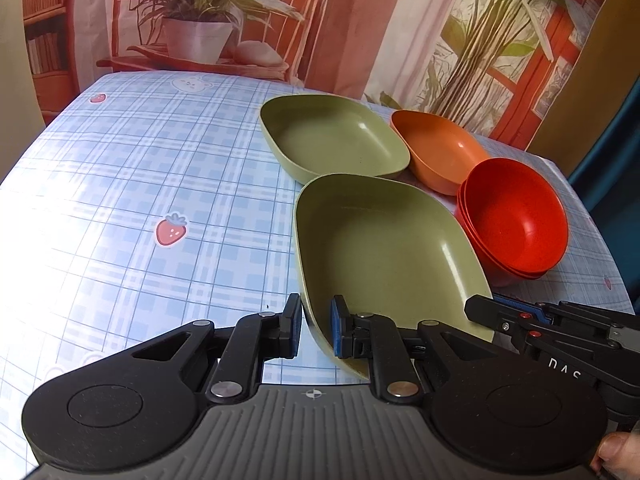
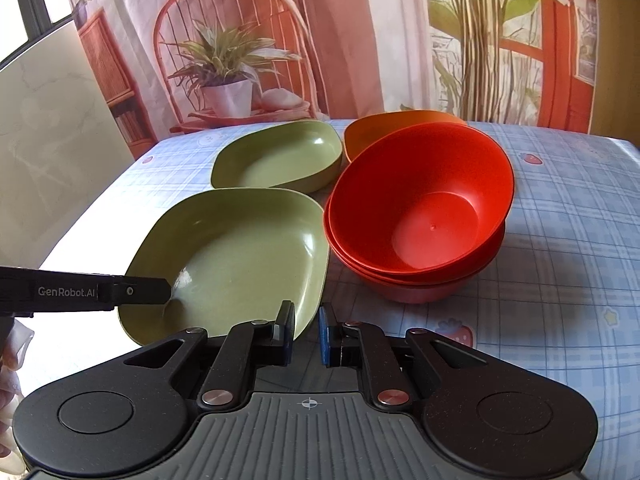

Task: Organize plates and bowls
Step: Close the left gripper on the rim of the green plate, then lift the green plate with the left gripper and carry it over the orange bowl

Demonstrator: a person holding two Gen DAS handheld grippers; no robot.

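Near green plate (image 1: 384,248) sits on the tabletop (image 1: 140,184), closest to me, its near edge tipped up in the left wrist view. My left gripper (image 1: 316,332) is clenched on its near-left rim: one pad outside, the blue pad inside the wall, rim pinched between. My right gripper (image 2: 307,338) is at the plate's near-right corner. From the left wrist view its fingers (image 1: 500,316) lie along that rim, but whether the rim is actually between the pads I cannot tell; the jaws are nearly closed, narrow gap, and the right wrist view shows only tablecloth through that gap.

Second green plate (image 1: 332,136) lies flat just behind the near one, almost touching. Orange plate (image 1: 436,148) is right of it, rim close to rim. Red bowl stack (image 1: 516,220) stands right of the near green plate, just beside it, in front of the orange plate; top bowl sits tilted in the ones below. At least three rims count in the stack.

Tabletop carries a blue plaid cloth with strawberry prints (image 1: 171,230). Behind the table hangs a backdrop (image 1: 340,20) printed with potted plants and a red window frame. A bit of my hand (image 1: 618,450) shows at the lower right corner.
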